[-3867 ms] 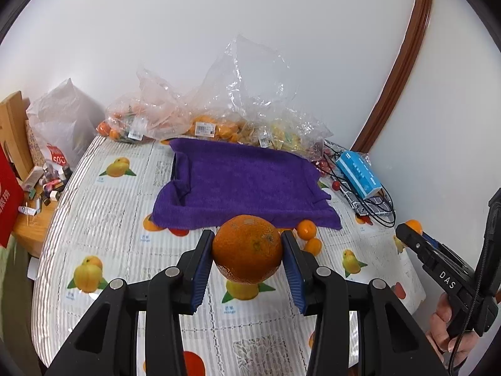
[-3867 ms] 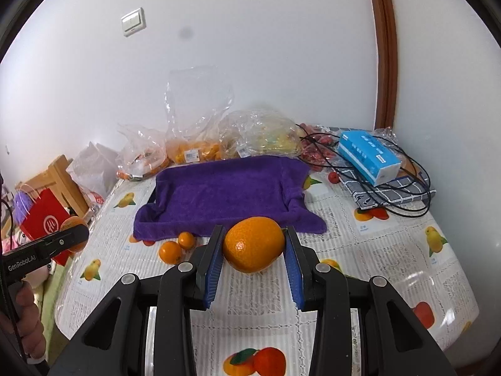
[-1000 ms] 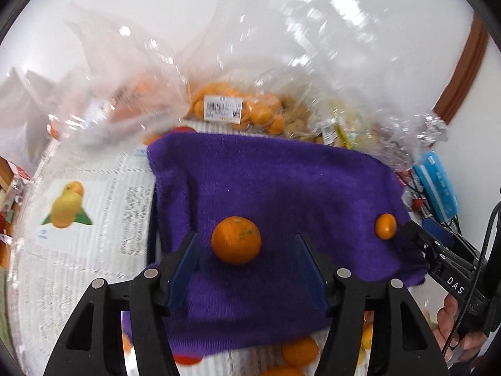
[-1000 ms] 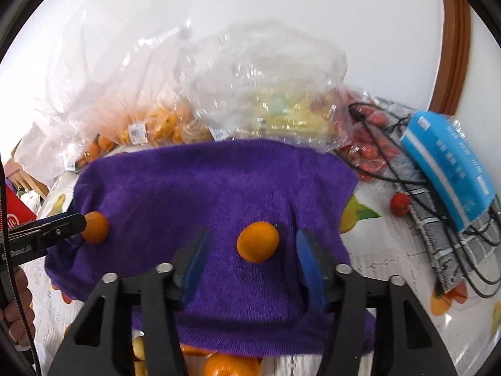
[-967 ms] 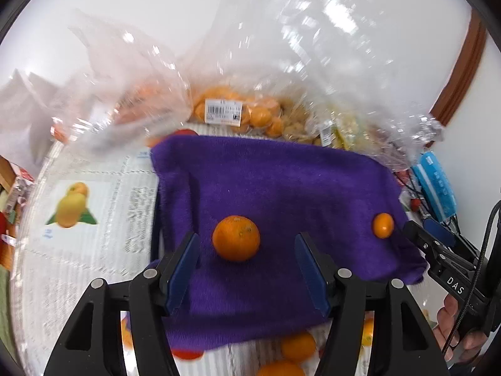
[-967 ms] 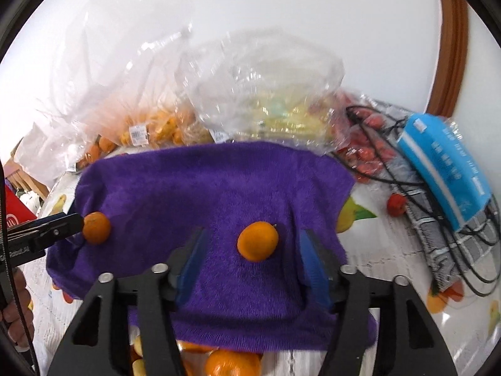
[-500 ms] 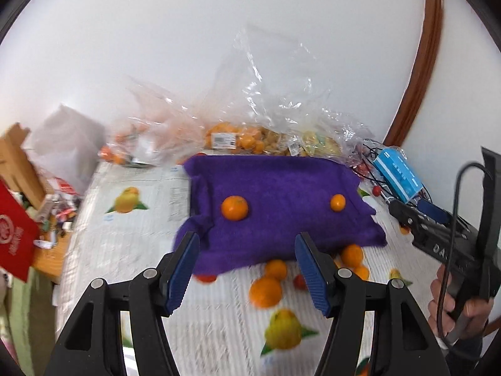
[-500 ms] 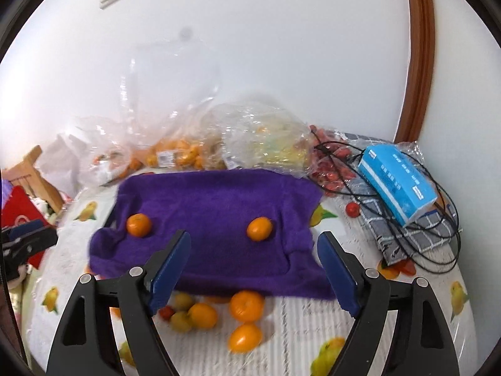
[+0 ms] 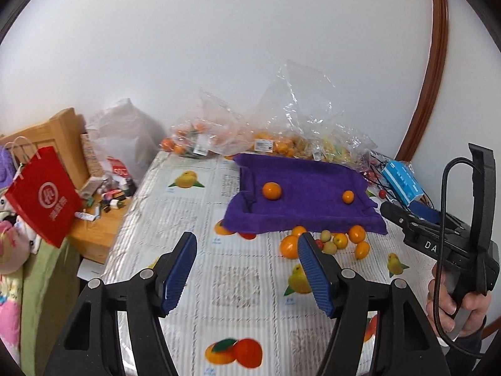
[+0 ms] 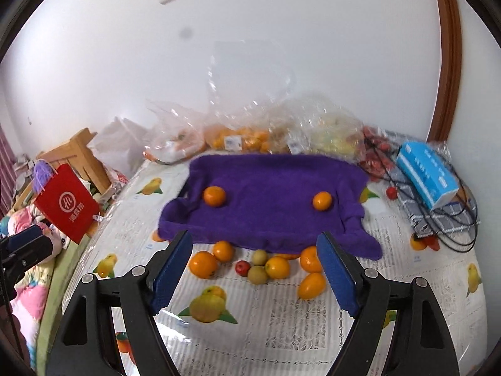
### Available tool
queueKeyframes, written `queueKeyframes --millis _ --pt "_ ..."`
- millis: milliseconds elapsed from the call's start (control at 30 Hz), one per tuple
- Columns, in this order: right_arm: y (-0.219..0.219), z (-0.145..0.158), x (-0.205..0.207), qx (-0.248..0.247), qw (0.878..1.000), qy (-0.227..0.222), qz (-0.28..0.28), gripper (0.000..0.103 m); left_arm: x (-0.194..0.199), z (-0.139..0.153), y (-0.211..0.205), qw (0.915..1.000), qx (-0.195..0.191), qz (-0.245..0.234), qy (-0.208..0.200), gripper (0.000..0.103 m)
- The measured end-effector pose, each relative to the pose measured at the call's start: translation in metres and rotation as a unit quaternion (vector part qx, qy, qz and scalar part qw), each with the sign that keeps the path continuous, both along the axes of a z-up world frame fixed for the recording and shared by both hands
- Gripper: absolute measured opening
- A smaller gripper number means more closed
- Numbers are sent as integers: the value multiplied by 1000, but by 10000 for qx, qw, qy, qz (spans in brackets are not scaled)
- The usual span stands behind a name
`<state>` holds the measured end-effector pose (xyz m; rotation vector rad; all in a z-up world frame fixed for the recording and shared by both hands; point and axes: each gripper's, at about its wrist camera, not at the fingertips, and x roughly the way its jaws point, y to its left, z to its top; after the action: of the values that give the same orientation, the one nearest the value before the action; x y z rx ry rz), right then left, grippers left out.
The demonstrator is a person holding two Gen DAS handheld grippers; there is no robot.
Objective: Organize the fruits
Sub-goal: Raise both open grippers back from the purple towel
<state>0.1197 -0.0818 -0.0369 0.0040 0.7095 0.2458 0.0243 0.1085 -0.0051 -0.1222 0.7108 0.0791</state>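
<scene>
A purple towel-lined tray (image 9: 307, 188) (image 10: 275, 194) sits at the far middle of the table. Two oranges lie on it: a larger one on the left (image 9: 271, 190) (image 10: 214, 196) and a smaller one on the right (image 9: 348, 196) (image 10: 322, 201). Several loose fruits, oranges (image 10: 203, 264), small green ones (image 10: 257, 274) and a red one (image 10: 242, 266), lie in front of the tray. My left gripper (image 9: 247, 269) is open and empty above the table's near part. My right gripper (image 10: 252, 271) is open and empty, raised above the loose fruits.
Clear plastic bags of fruit (image 9: 281, 138) (image 10: 244, 134) lie behind the tray by the wall. A blue box (image 10: 427, 170) rests on a wire rack with black cables at the right. A red paper bag (image 9: 42, 194) and a wooden stand are off the table's left edge.
Both grippers have let go of their oranges onto the purple tray, then pulled back and up from it. Both stay open and empty.
</scene>
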Motion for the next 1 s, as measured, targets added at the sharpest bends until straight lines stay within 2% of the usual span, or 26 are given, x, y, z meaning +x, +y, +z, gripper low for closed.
queueKeyframes --millis 133,367,500,667,800,1000 --pt "8 7 -18 -205 9997 -150 64 82 -17 3 6 9999 0 165 18 65" --pt "4 3 -36 143 9997 -160 90 82 -38 3 11 9995 -94 294 -52 65" --pt "2 5 -44 84 9998 -142 119 82 -40 0 9 9996 -183 221 -79 65" --pt "-9 10 -54 -82 9994 -334 -46 82 -32 -1 2 9997 -235 49 -77 65" --pt "-24 6 -50 -113 9995 -204 -198 82 -23 -3 -4 9999 -85 -2 -92 65" --pt "-50 -8 -43 -106 9986 -77 -504 82 6 -22 -5 9995 -218 -139 154 65"
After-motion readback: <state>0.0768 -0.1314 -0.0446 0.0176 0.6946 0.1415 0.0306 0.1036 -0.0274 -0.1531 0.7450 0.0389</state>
